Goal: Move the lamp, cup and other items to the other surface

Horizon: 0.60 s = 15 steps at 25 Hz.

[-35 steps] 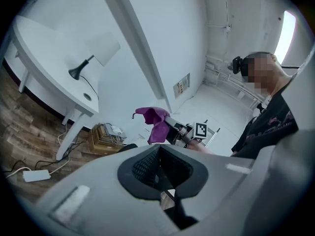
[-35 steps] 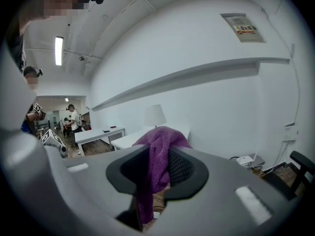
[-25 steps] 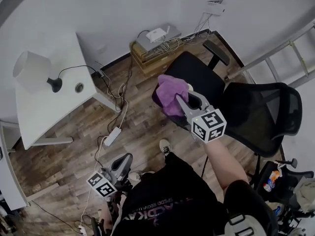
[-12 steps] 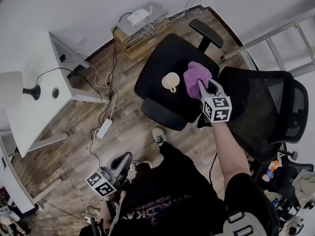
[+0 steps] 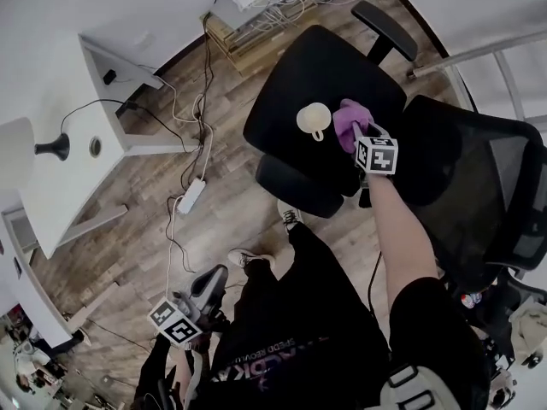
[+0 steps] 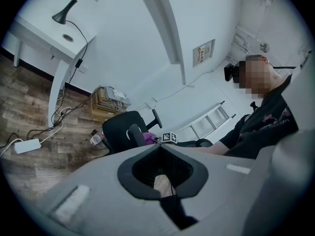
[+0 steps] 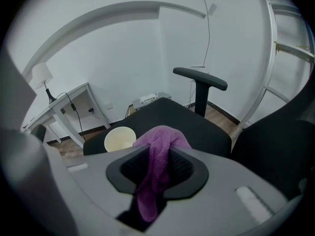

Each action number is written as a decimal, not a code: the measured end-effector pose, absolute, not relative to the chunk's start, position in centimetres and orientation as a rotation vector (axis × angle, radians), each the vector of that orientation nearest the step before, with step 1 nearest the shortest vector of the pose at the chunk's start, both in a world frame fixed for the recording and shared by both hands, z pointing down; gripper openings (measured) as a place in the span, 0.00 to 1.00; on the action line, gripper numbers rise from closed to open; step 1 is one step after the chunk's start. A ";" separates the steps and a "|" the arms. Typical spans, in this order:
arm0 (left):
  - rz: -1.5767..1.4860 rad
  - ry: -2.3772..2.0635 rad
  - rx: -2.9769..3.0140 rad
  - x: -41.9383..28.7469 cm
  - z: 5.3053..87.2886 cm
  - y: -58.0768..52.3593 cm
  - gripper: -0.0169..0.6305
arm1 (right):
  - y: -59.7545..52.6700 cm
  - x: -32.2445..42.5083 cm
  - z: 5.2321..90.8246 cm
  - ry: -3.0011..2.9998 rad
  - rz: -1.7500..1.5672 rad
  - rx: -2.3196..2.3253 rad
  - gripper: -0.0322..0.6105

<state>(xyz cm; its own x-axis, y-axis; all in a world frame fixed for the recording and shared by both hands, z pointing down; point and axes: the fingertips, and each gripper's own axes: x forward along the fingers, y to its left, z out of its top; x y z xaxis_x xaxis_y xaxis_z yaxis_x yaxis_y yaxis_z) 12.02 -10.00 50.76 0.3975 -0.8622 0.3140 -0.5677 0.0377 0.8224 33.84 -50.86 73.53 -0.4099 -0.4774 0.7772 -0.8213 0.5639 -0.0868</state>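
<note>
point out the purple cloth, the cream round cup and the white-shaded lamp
purple cloth point(image 5: 348, 118): head view, its bunched top
cream round cup point(image 5: 312, 116): head view, its open mouth
white-shaded lamp point(image 5: 56, 147): head view, its black base

Lamp point(image 5: 17, 154) cropped by left edge; ladder point(image 5: 487, 51) by the right.

Cup point(image 5: 313, 118), perhaps cloth point(image 5: 349, 120), on chair seat point(image 5: 295, 67)

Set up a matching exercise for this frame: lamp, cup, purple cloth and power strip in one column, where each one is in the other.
Things:
1. lamp
2. cup
3. purple cloth
4. power strip

Places:
A. on the wooden floor
B. gripped in the right claw
C. on the white desk
D. on the black chair seat

Pairs: 1-C, 2-D, 3-B, 4-A.
</note>
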 end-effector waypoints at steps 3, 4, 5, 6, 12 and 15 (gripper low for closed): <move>-0.362 -1.300 1.601 11.7 51.4 -9.4 0.03 | -51.2 33.6 76.1 -2.020 0.638 1.036 0.19; -0.363 -1.305 1.590 11.7 51.6 -9.3 0.03 | -51.2 33.8 77.1 -1.999 0.642 1.034 0.19; -0.366 -1.310 1.581 11.7 51.8 -9.2 0.03 | -51.1 34.1 78.0 -1.978 0.643 1.031 0.19; -0.369 -1.313 1.573 11.8 51.9 -9.2 0.03 | -51.0 34.4 78.7 -1.957 0.643 1.026 0.19; -0.372 -1.324 1.541 12.7 52.6 -9.2 0.03 | -49.6 35.0 81.2 -1.886 0.673 0.962 0.20; -0.369 -1.321 1.537 13.1 52.8 -9.3 0.03 | -48.8 35.2 82.4 -1.855 0.695 0.910 0.24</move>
